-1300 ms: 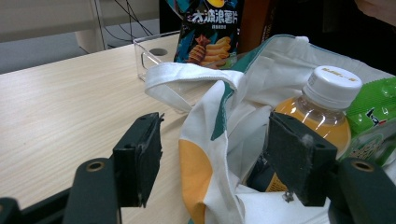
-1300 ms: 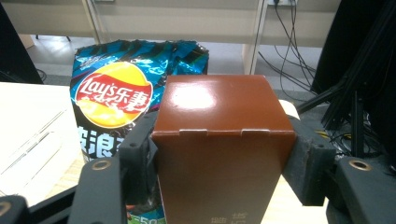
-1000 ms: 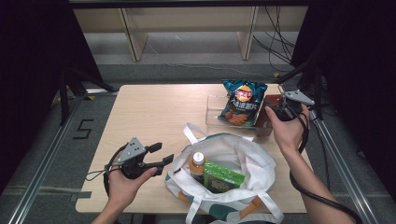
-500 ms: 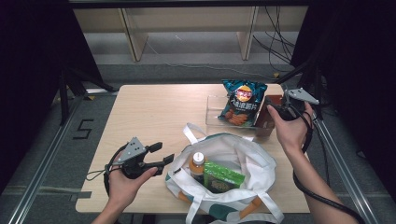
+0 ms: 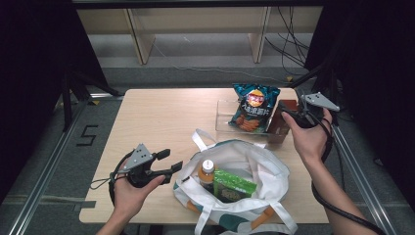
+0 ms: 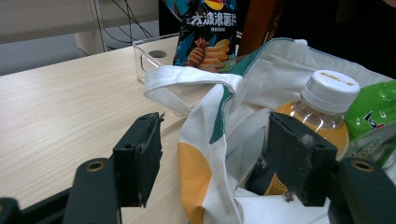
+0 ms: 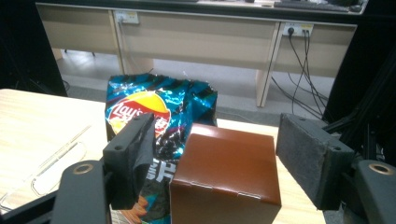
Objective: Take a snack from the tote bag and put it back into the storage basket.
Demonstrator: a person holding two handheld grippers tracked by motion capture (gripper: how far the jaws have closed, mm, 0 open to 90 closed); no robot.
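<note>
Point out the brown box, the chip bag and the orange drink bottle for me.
brown box (image 7: 227, 175): right gripper view, front face.
chip bag (image 5: 253, 108): high view, front panel.
orange drink bottle (image 6: 330, 89): left gripper view, white cap.

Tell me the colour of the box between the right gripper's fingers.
Glossy brown cardboard box; the right gripper view shows it best.

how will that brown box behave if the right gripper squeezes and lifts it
The brown box looks like thin folded card, so its walls may dent under a hard squeeze. Its glossy faces could slip against the pads. It stands tall and narrow beside the chip bag, so a sideways nudge would likely tip it. The right gripper is open around it.
</note>
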